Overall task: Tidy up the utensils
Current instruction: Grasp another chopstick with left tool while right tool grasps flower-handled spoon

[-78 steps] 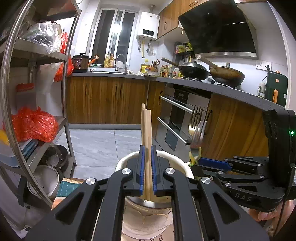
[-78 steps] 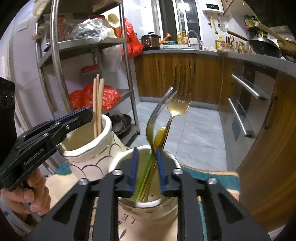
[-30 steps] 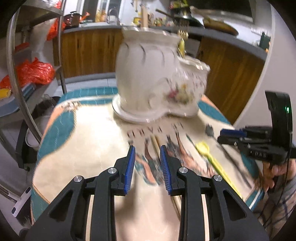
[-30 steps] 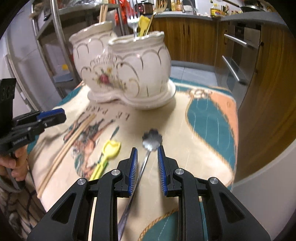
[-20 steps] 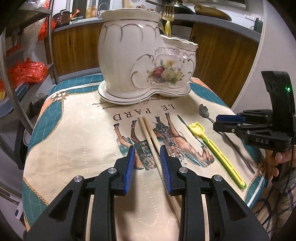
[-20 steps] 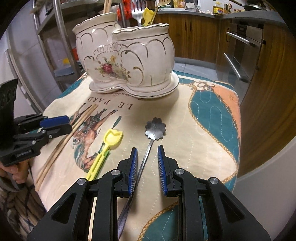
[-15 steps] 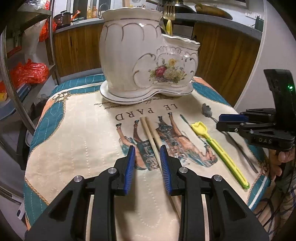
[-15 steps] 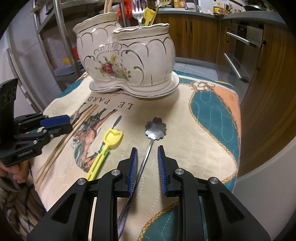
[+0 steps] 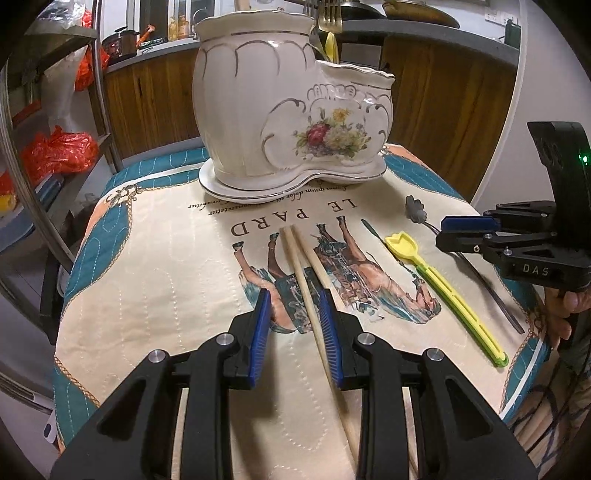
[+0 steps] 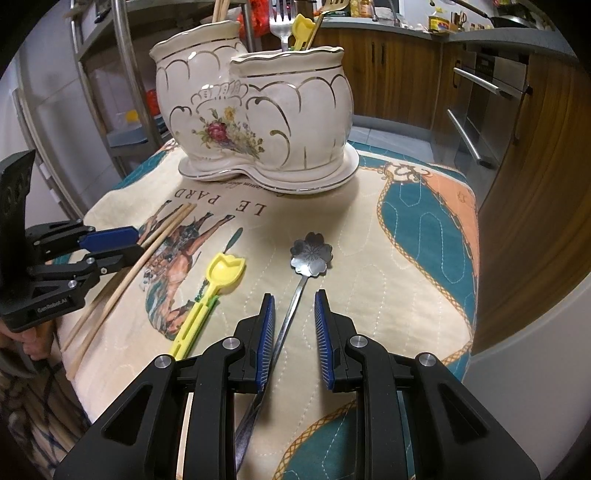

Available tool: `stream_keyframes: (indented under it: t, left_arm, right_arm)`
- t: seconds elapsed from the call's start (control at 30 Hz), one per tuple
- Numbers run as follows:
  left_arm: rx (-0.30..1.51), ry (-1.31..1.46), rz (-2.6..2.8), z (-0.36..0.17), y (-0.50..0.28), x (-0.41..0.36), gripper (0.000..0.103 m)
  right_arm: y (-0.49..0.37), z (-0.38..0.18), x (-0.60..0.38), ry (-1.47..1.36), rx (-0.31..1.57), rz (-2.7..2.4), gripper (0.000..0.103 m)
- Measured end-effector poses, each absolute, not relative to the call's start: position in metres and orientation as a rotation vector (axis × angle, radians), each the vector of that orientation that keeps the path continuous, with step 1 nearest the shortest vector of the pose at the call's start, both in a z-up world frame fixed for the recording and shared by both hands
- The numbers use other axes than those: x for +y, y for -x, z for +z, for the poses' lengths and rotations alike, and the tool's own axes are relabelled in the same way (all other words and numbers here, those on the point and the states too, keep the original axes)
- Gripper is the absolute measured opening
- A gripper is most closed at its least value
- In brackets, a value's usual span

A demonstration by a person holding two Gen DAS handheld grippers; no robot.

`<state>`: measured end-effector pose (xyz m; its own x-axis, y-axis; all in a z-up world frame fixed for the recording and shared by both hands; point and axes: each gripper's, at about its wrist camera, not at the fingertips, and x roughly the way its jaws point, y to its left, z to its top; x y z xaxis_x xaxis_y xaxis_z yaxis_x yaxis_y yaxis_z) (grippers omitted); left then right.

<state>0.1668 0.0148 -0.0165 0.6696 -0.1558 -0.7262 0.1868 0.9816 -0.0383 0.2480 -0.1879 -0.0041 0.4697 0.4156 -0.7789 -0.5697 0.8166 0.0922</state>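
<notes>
Two grippers are over the table, and both have their jaws apart with nothing held. Your left gripper (image 9: 295, 325) is low over the printed cloth (image 9: 166, 266), and the pair of wooden chopsticks (image 9: 306, 280) lies flat on the cloth and runs between its blue pads (image 9: 260, 332); the pads do not press on the sticks, though the right one is very near the right stick. Your right gripper (image 10: 293, 328) is over the near right part of the cloth, and the thin handle of the flower spoon (image 10: 311, 254) passes between its fingers, closer to the left pad; the flower-shaped bowl of this spoon lies farther away, in front of the fingertips. Left of the flower spoon lies the yellow spoon (image 10: 212, 291) with its green part under the handle, flat on the cloth, between the flower spoon and the chopsticks. At the far side of the cloth stands the ceramic holder (image 10: 251, 122), white with gold lines and a painted rose, on its own base plate. It has two compartments: in the right wrist view the left, taller one holds chopsticks (image 10: 219, 9), and the right one holds a silver fork (image 10: 280, 22), a gold fork (image 10: 334, 5) and a second yellow utensil (image 10: 303, 24), all upright. Behind the table you see a metal rack (image 9: 44, 147) on the left and wooden cabinets (image 10: 391, 77) at the far side.
</notes>
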Motion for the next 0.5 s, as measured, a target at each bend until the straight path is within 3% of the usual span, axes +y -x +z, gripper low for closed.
stream_keyframes:
  t: [0.2, 0.5]
  left_arm:
    - [0.813, -0.066, -0.186, -0.0162, -0.1657, 0.0119, 0.028]
    - [0.818, -0.08, -0.172, -0.0154, -0.1618, 0.0193, 0.016]
  right_arm:
    - [-0.2464, -0.0039, -0.1855, 0.21, 0.891, 0.6, 0.023]
    - [-0.2442, -0.0038, -0.1893, 0.218, 0.887, 0.598, 0.016]
